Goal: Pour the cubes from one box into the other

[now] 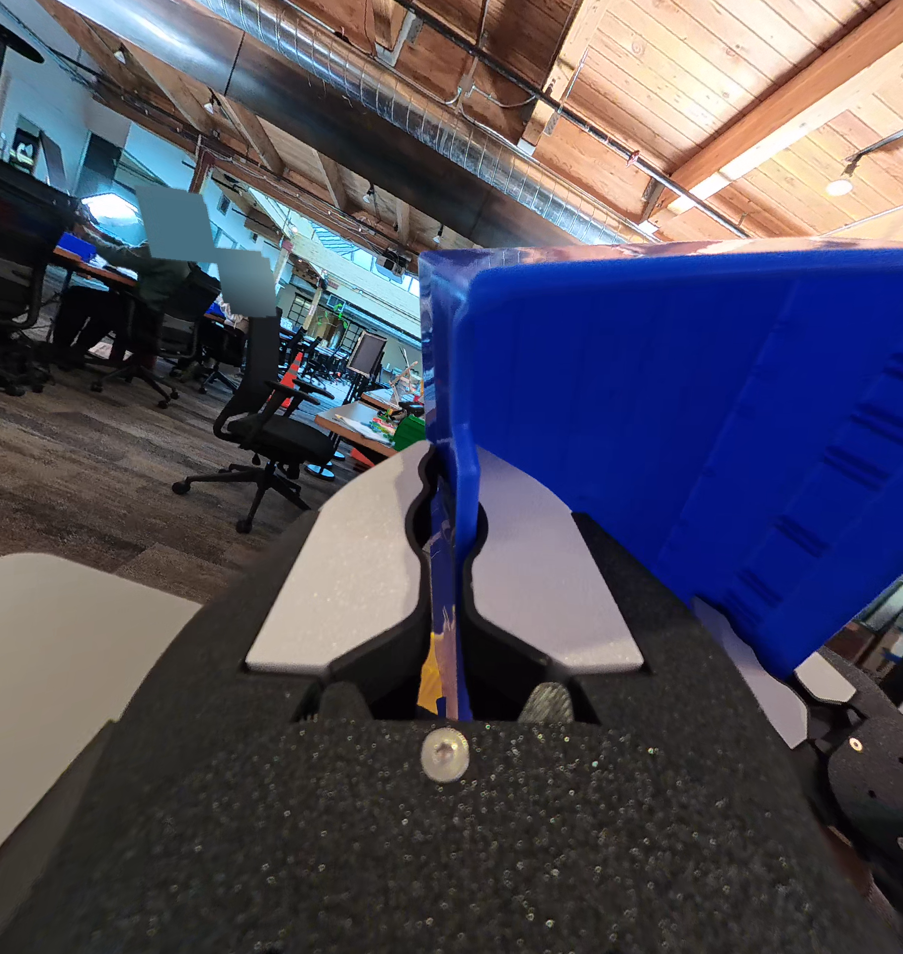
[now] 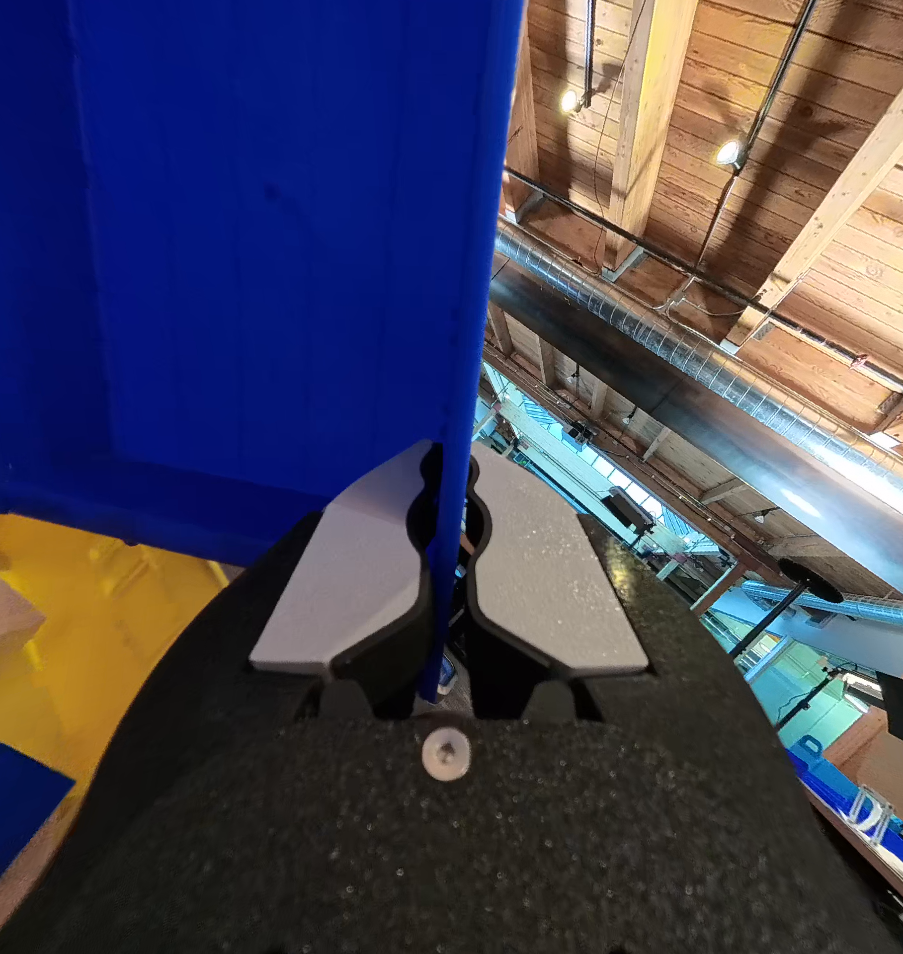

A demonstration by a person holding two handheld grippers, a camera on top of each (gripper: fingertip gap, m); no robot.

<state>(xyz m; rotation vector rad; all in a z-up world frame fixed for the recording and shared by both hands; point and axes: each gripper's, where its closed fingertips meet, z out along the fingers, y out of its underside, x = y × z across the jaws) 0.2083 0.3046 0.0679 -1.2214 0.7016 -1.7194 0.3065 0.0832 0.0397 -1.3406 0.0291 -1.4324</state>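
Note:
I hold a blue plastic box (image 1: 697, 413) lifted and steeply tipped, between both grippers. My left gripper (image 1: 452, 464) is shut on one side wall of the box. My right gripper (image 2: 449, 459) is shut on the opposite wall of the box (image 2: 258, 258), whose inside faces this camera with no cubes showing in it. Below it at lower left lies a yellow box (image 2: 103, 645) holding a pale wooden cube (image 2: 0, 624) and a blue cube (image 2: 10, 795). One finger (image 1: 779, 702) of the right gripper shows under the blue box in the left wrist view.
A white table corner (image 1: 51, 645) lies at lower left. Black office chairs (image 1: 273, 428) stand on the carpet beyond, and a person (image 1: 144, 289) sits at a far desk. A metal duct (image 2: 697, 361) and wooden ceiling are overhead.

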